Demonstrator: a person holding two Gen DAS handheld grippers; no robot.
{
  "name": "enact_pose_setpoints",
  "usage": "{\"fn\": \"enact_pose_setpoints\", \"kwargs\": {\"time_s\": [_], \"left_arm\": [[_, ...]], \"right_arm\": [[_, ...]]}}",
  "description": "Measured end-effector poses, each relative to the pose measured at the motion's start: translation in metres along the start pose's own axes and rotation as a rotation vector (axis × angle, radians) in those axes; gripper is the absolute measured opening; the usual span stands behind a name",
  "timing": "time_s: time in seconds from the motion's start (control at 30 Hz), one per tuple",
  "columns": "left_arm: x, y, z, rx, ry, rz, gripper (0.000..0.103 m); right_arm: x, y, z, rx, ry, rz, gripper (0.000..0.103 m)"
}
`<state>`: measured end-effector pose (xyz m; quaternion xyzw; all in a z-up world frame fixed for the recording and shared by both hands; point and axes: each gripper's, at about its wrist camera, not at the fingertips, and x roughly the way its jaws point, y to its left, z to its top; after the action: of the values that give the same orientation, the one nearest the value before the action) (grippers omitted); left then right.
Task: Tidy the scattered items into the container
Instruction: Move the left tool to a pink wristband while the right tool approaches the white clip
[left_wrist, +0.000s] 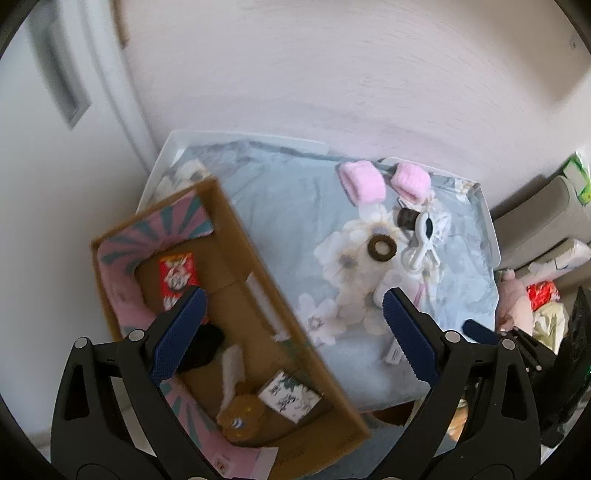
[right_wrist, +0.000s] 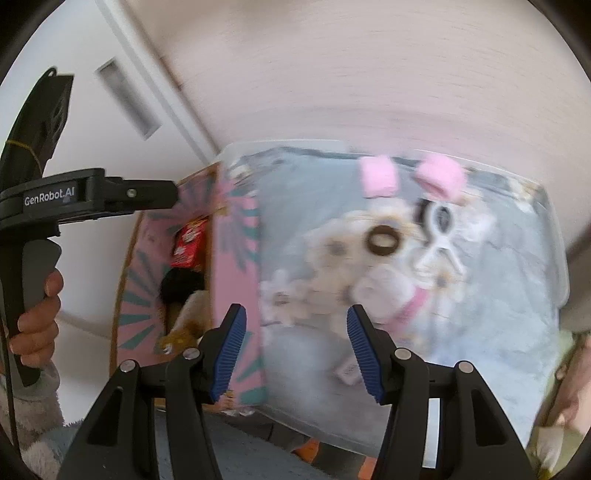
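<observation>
The cardboard box (left_wrist: 236, 295) with the pink-and-teal flaps sits at the left edge of a white tray lined with flowered grey cloth (left_wrist: 266, 192), and it already holds a red packet (left_wrist: 178, 278), something black (left_wrist: 207, 347), a brown soft toy (left_wrist: 240, 417) and a small patterned white box (left_wrist: 290, 397). To the right of the box, out on the cloth, the loose bits are left: two fluffy pink pieces (left_wrist: 364, 182) nearest the tray's far rim, a brown ring-shaped hair tie (left_wrist: 382, 249), and just beside it a white plastic clip (left_wrist: 423, 236) touching a small dark cylinder (left_wrist: 406, 218). The left gripper (left_wrist: 291, 332) hangs over the box's right wall with its jaws spread wide and nothing between them; the right gripper (right_wrist: 293, 349) is likewise wide open and empty, pointing at the cloth beside the box. The right view is smeared, so fine detail there is lost. I'd judge everything light. The pink pieces look soft and should squash, so pinch through the middle. The hair tie lies flat; catch one side of the ring. The clip looks hard and slick, best held across its narrow waist.
</observation>
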<state>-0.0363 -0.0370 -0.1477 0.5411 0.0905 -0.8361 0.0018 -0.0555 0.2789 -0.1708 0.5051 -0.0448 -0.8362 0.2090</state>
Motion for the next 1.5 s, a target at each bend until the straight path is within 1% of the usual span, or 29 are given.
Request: {"fn": "enact_pose_setpoints", "kwargs": {"time_s": [0.07, 0.2, 0.33, 0.47, 0.6, 0.7, 0.8, 0.93, 1.07, 1.27, 1.5], "left_arm": [[0.003, -0.013, 0.008, 0.031, 0.001, -0.001, 0.096], [0.018, -0.040, 0.029, 0.089, 0.024, 0.028, 0.096], [0.042, -0.066, 0.054, 0.113, 0.057, 0.046, 0.096], [0.076, -0.090, 0.079, 0.127, 0.079, 0.075, 0.096], [0.125, -0.107, 0.098, 0.107, 0.117, 0.098, 0.096], [0.162, -0.113, 0.105, 0.072, 0.156, 0.109, 0.096], [0.189, -0.115, 0.108, 0.048, 0.188, 0.117, 0.096], [0.214, -0.119, 0.113, 0.050, 0.210, 0.137, 0.096], [0.228, -0.120, 0.115, 0.044, 0.227, 0.147, 0.096], [0.241, -0.120, 0.118, 0.027, 0.240, 0.156, 0.096], [0.252, -0.120, 0.120, 0.010, 0.256, 0.167, 0.096]], "right_arm": [[-0.008, -0.016, 0.001, 0.036, -0.017, -0.019, 0.053], [-0.017, -0.048, 0.004, 0.106, -0.037, -0.044, 0.053], [-0.016, -0.072, 0.011, 0.144, -0.044, -0.078, 0.053], [-0.007, -0.093, 0.017, 0.165, -0.041, -0.070, 0.053], [0.015, -0.114, 0.023, 0.181, -0.013, -0.062, 0.053], [0.034, -0.126, 0.027, 0.185, 0.013, -0.043, 0.053], [0.052, -0.135, 0.033, 0.178, 0.029, -0.023, 0.053], [0.070, -0.143, 0.040, 0.180, 0.045, -0.003, 0.053], [0.081, -0.148, 0.044, 0.188, 0.051, 0.030, 0.053], [0.094, -0.150, 0.050, 0.179, 0.071, 0.034, 0.053], [0.100, -0.155, 0.056, 0.180, 0.073, 0.045, 0.053]]}}
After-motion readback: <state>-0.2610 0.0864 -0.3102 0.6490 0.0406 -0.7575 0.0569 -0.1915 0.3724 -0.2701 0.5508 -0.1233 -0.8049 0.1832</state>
